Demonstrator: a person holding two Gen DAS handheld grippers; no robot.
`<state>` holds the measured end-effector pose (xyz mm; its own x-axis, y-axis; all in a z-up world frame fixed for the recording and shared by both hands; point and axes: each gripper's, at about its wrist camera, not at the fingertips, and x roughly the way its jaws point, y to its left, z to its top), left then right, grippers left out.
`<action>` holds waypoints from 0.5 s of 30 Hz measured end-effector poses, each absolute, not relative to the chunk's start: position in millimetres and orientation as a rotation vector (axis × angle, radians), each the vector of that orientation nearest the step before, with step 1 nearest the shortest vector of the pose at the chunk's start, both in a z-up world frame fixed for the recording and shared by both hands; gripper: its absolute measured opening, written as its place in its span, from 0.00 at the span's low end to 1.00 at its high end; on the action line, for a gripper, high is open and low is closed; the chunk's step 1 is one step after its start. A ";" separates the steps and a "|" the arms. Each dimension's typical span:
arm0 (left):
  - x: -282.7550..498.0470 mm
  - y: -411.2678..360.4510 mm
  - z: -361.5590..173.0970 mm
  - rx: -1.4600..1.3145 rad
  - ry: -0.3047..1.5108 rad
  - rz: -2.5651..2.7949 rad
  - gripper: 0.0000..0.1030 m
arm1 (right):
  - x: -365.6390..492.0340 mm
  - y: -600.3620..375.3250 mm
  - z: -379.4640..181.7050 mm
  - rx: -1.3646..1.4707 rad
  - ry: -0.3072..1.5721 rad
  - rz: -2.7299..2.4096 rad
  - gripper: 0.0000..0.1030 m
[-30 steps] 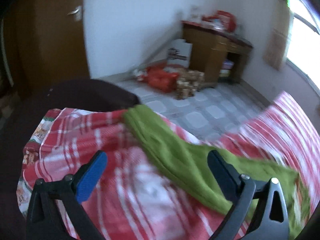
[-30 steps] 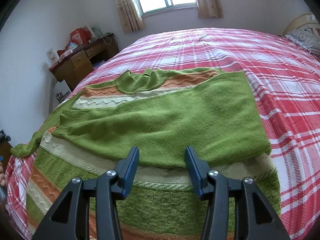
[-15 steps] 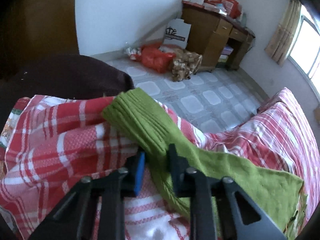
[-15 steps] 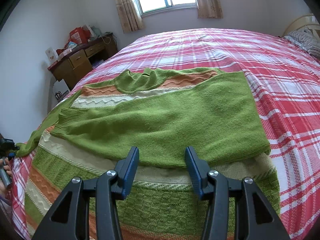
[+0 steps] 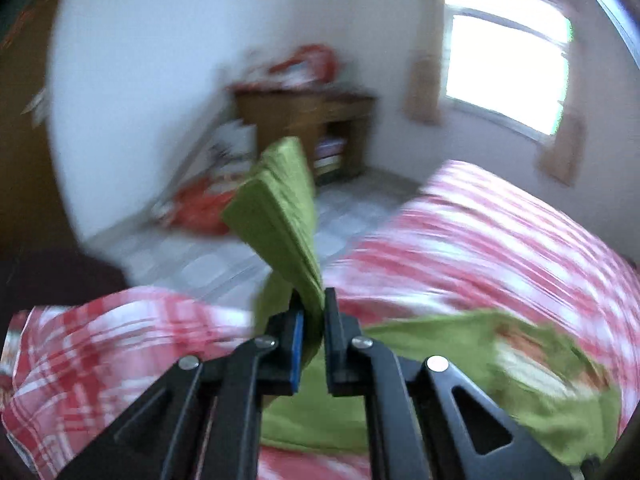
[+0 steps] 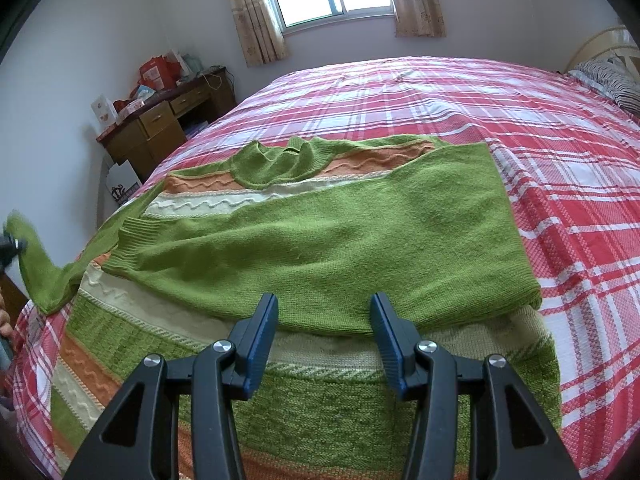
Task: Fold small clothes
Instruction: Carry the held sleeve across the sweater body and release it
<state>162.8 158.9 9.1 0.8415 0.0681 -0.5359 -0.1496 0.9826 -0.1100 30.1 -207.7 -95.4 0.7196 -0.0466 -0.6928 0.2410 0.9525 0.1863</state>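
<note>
The left tool (image 5: 310,330) is clamped on the green knitted sweater's sleeve (image 5: 280,208); the right tool (image 6: 323,334) hovers apart above the striped sweater (image 6: 320,248) on the plaid bed (image 6: 560,152).

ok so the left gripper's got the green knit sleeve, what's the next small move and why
Probably carry the green knit sleeve across onto the striped green and orange knitted sweater. The left gripper has just closed on that sleeve's end and holds it above the red plaid bedspread, while the other sleeve already lies folded across the body. The right gripper hangs open over the sweater, holding nothing.
</note>
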 end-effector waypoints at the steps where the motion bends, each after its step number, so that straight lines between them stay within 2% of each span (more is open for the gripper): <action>1: 157.4 131.3 11.7 -0.118 0.548 0.061 0.08 | 30.1 -207.1 -95.4 0.272 0.753 -0.161 0.48; 8: 138.6 -6.9 -20.7 0.051 0.600 -0.168 0.08 | 29.3 -208.3 -95.7 0.283 0.747 -0.155 0.48; 15: 135.5 -46.9 -57.8 0.132 0.709 -0.216 0.08 | 28.0 -210.4 -96.2 0.295 0.742 -0.147 0.48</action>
<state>135.5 -46.9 -57.8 0.7381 -0.1518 -0.6573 0.2409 0.9694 0.0465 28.0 -210.4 -96.2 0.7292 -0.0274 -0.6837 0.2345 0.9487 0.2121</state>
